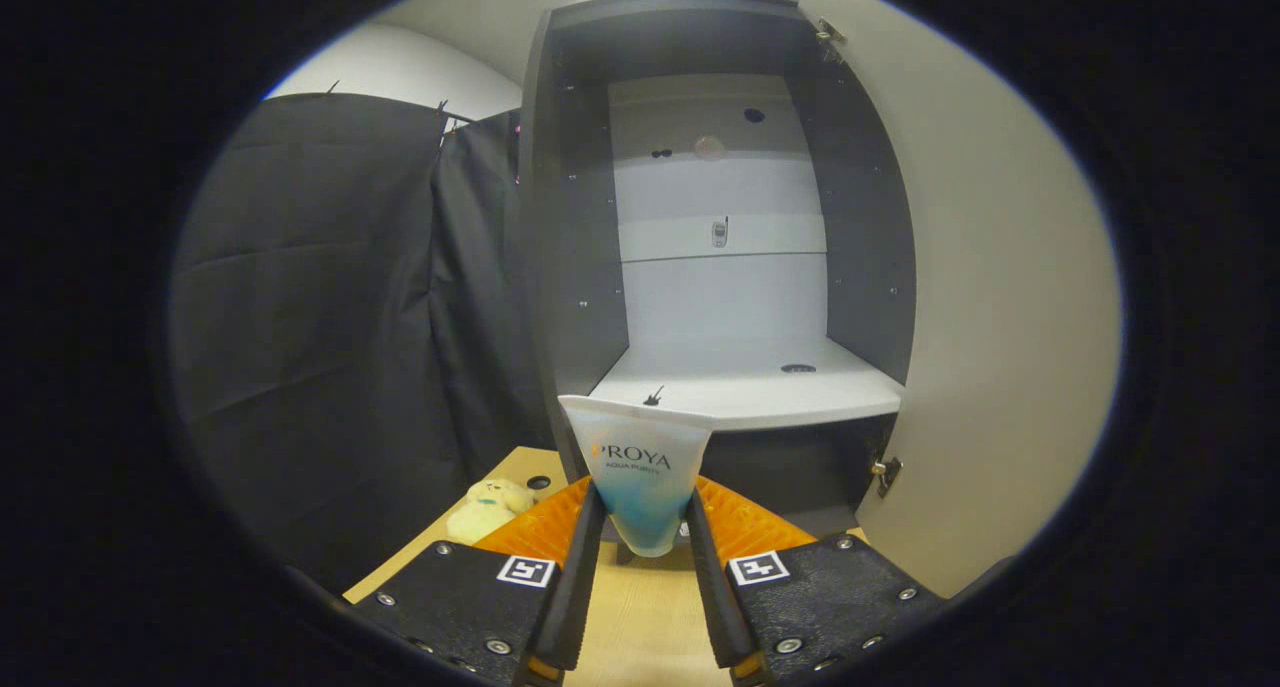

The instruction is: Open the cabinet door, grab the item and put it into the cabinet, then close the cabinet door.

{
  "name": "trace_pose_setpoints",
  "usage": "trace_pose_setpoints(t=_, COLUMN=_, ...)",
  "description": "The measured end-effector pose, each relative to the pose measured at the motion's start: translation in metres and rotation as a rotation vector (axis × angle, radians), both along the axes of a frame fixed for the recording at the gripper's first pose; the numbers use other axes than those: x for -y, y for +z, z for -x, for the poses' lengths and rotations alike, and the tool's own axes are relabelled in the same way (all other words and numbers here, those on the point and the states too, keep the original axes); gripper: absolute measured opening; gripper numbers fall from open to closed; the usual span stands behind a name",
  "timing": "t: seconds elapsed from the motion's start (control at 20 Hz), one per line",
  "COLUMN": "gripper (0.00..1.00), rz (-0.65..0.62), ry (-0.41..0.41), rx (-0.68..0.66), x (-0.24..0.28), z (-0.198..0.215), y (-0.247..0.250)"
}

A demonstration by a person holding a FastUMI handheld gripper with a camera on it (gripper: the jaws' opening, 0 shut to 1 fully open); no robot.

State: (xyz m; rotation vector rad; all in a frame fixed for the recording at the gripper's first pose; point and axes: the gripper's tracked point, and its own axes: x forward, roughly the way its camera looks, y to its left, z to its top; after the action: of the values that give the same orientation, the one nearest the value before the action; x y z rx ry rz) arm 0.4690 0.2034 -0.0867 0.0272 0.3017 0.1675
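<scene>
A white and blue cosmetic tube [640, 472] stands upright between my fingers, its flat crimped end up and its blue end down. My gripper [645, 522] is shut on the tube, both fingers pressing its lower sides. Just beyond it stands the dark cabinet [570, 267] with its door [1000, 297] swung wide open to the right. The tube's top edge reaches the front lip of the pale lower shelf [760, 387]. Higher shelves show deeper inside.
A pale plush toy [488, 507] lies on the wooden table [640, 617] to the left of my fingers, near a small dark hole in the tabletop. Black cloth hangs left of the cabinet. A hinge [886, 472] sticks out at the door's lower edge.
</scene>
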Motion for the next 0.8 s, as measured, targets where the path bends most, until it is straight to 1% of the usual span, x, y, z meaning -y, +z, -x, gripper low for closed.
trace_pose_setpoints(t=0.3, gripper=0.49, rz=-0.018, ry=-0.009, rx=0.009, x=0.009, z=-0.069, y=0.033)
trace_pose_setpoints(t=0.5, gripper=0.49, rz=-0.032, ry=-0.028, rx=-0.006, x=0.014, z=-0.114, y=0.039)
trace_pose_setpoints(t=0.8, gripper=0.49, rz=-0.01, ry=-0.037, rx=-0.065, x=0.021, z=-0.162, y=0.018)
